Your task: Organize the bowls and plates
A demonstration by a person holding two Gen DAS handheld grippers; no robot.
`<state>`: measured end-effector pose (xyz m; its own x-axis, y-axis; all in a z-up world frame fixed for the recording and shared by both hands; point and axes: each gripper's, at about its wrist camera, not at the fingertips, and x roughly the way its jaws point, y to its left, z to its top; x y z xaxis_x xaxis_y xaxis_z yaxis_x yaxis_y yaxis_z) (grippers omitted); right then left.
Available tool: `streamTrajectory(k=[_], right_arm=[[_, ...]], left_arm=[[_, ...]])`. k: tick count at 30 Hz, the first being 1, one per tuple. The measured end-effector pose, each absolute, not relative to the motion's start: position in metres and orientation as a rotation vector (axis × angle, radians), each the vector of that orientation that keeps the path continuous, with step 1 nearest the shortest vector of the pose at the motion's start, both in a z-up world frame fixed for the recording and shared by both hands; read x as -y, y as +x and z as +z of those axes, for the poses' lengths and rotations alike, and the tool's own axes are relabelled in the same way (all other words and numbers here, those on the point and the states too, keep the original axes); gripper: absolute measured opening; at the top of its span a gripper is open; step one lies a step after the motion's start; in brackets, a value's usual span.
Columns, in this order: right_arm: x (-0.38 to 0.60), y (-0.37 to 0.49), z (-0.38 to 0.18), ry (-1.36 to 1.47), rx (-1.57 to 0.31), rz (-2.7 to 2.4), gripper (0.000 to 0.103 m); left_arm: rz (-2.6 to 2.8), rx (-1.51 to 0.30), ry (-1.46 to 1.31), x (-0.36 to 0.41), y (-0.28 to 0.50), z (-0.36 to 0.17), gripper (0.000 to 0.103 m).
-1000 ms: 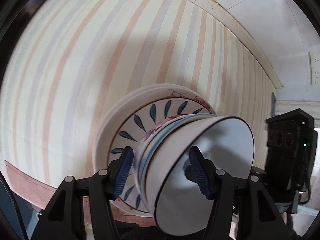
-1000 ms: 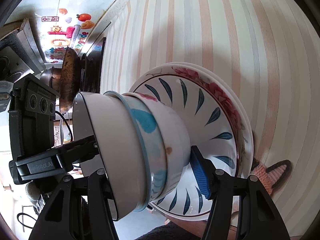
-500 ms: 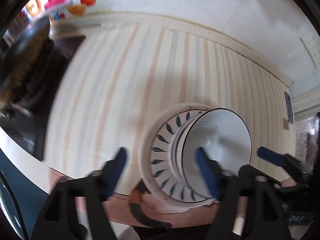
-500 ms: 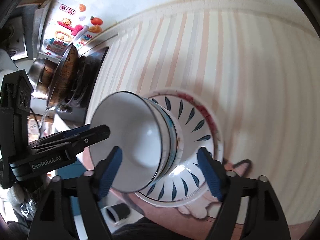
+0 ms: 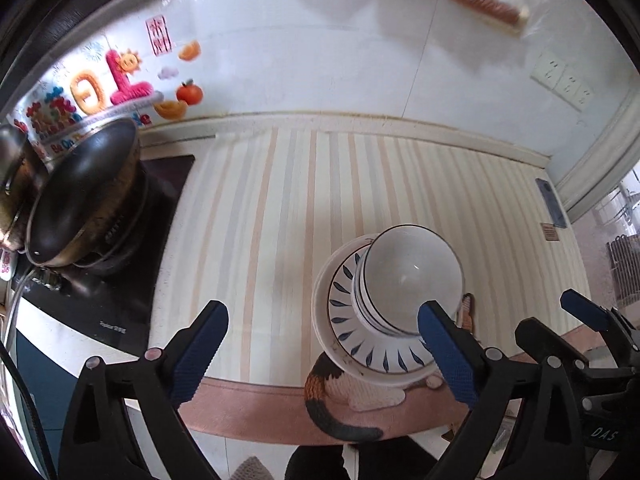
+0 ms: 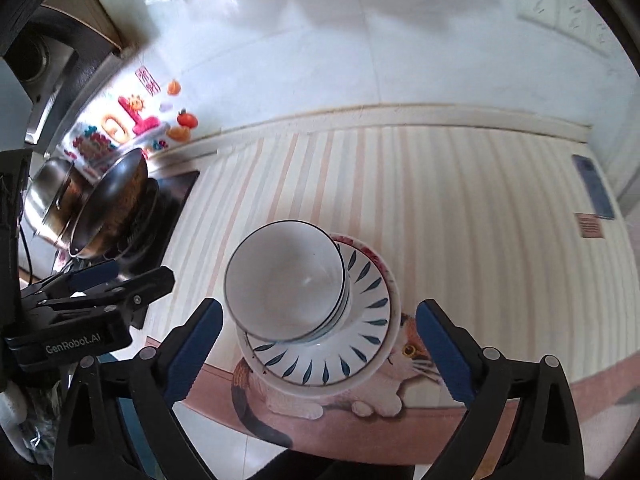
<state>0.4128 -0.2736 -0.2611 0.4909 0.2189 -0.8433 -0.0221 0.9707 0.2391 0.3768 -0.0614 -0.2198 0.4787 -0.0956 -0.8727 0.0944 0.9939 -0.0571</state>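
Note:
A stack of nested white bowls [image 5: 412, 276] [image 6: 286, 280] stands on stacked plates [image 5: 348, 340] [image 6: 360, 352], the top one with blue leaf marks. The stack sits near the front edge of a striped mat with a cat picture. My left gripper [image 5: 324, 354] is open and empty, raised above and in front of the stack; its right finger overlaps the bowls in the image. My right gripper [image 6: 318, 350] is open and empty, raised above the stack, its jaws standing wide on either side. Each gripper also shows at the edge of the other's view.
A dark wok [image 5: 80, 196] [image 6: 108, 208] sits on a black cooktop [image 5: 120, 300] at the left, with a steel pot [image 6: 52, 192] behind. The striped mat [image 5: 280, 208] [image 6: 460, 208] covers the counter up to the white tiled wall. A phone [image 6: 592, 188] lies at the far right.
Both grippers opened, let go of the bowl stack and pulled up and back. The bowls and plates now stand alone on the mat, smaller in both views.

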Motion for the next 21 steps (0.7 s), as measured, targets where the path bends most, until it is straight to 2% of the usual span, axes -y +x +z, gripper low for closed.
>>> streamTrajectory(k=[5,15,21], right_arm=[[0.265,0.368,-0.224,0.183,-0.974,0.118,0.101],[0.26,0.269,-0.154,0.147,-0.786,0.077,0.101],[0.257,0.205,-0.131,0.126,-0.758,0.087,0.102]], left_arm=[[-0.129,-0.975,-0.002,0.063,0.335,-0.187,0.103],[-0.094,-0.829,-0.036,0.063,0.24,-0.14,0.103],[-0.06,-0.8,-0.039,0.061,0.183,-0.127,0.103]])
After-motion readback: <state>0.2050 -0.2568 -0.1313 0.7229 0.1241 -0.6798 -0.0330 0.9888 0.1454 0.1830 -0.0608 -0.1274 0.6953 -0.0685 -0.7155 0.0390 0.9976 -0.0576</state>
